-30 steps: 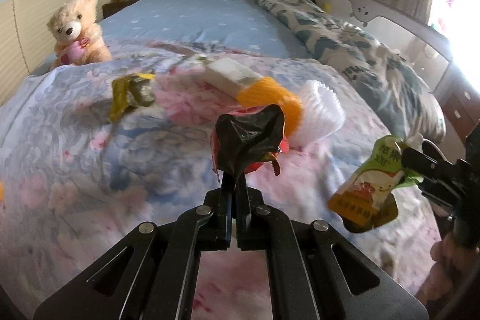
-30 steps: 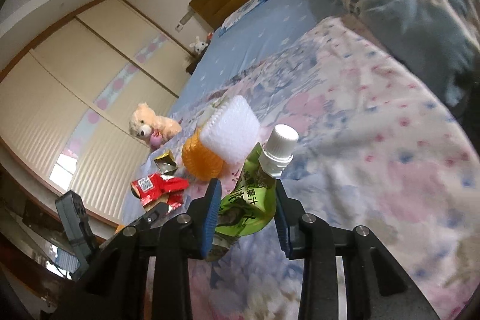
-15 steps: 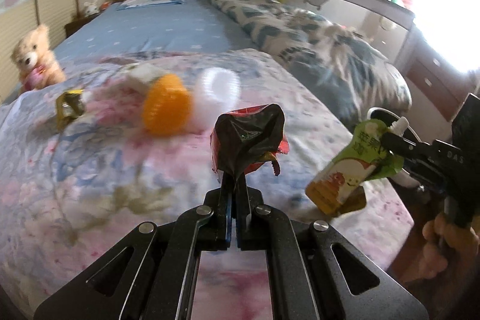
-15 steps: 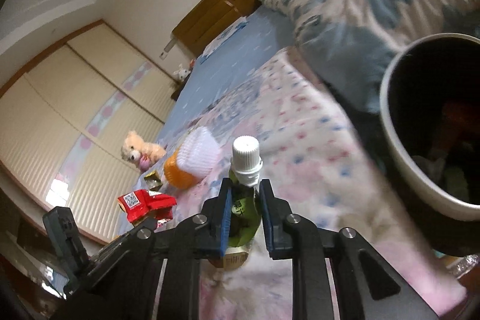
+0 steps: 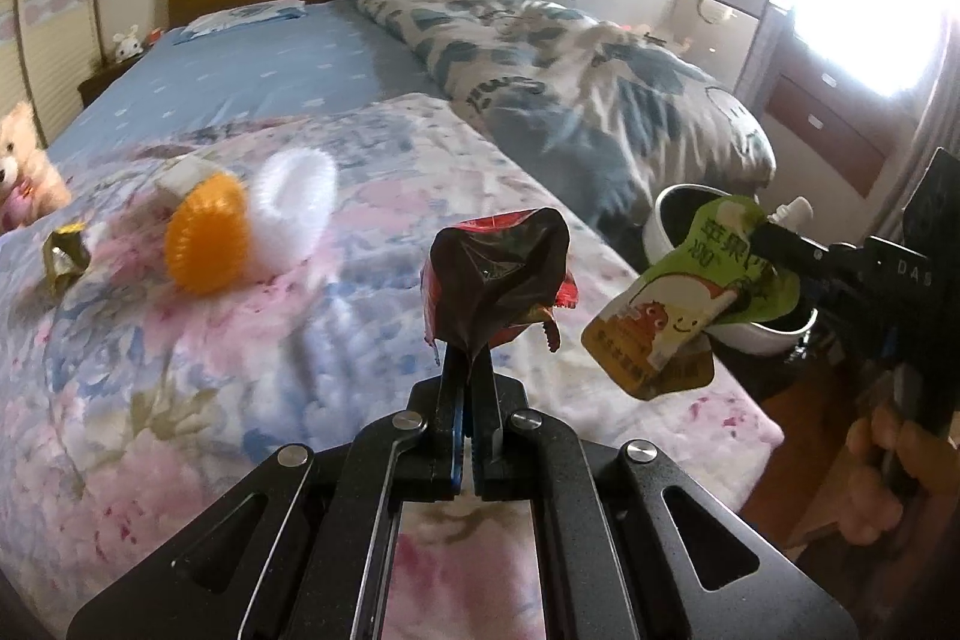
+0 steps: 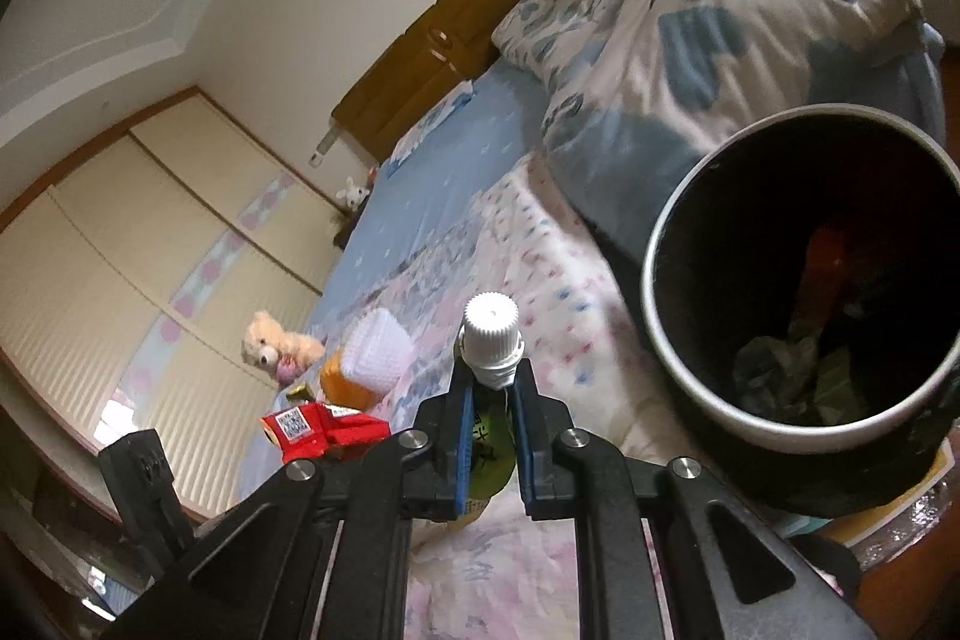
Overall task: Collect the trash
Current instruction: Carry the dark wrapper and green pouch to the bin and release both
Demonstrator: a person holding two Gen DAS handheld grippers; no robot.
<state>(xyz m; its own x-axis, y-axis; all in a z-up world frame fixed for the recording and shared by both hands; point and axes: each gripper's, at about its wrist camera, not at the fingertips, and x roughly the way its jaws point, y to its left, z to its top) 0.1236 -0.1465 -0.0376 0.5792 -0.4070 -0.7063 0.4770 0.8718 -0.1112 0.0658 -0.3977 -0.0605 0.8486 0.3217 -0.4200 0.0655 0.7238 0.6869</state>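
Note:
My left gripper (image 5: 468, 370) is shut on a crumpled red and dark snack wrapper (image 5: 498, 280), held up over the flowered quilt (image 5: 180, 400). The same wrapper (image 6: 324, 427) shows low at the left in the right wrist view. My right gripper (image 6: 489, 388) is closing, its blue pads pressing the neck of a green juice pouch (image 6: 486, 454) just under its white cap (image 6: 491, 334). From the left wrist view the pouch (image 5: 660, 316) hangs in front of a round trash bin (image 5: 657, 232). The bin (image 6: 651, 316) stands just right of the pouch, dark inside with crumpled rubbish at the bottom.
An orange foam net (image 5: 207, 244), a white foam net (image 5: 294, 202) and a gold wrapper (image 5: 63, 259) lie on the quilt. A teddy bear (image 6: 273, 346) sits at the bed's left side. A rolled patterned duvet (image 5: 570, 88) lies behind the bin. A hand (image 5: 882, 490) holds the right gripper.
Both grippers have swung right toward the bed's edge, and the bin has come into view. The right jaws have narrowed onto the pouch's neck. The left stays shut on the wrapper.

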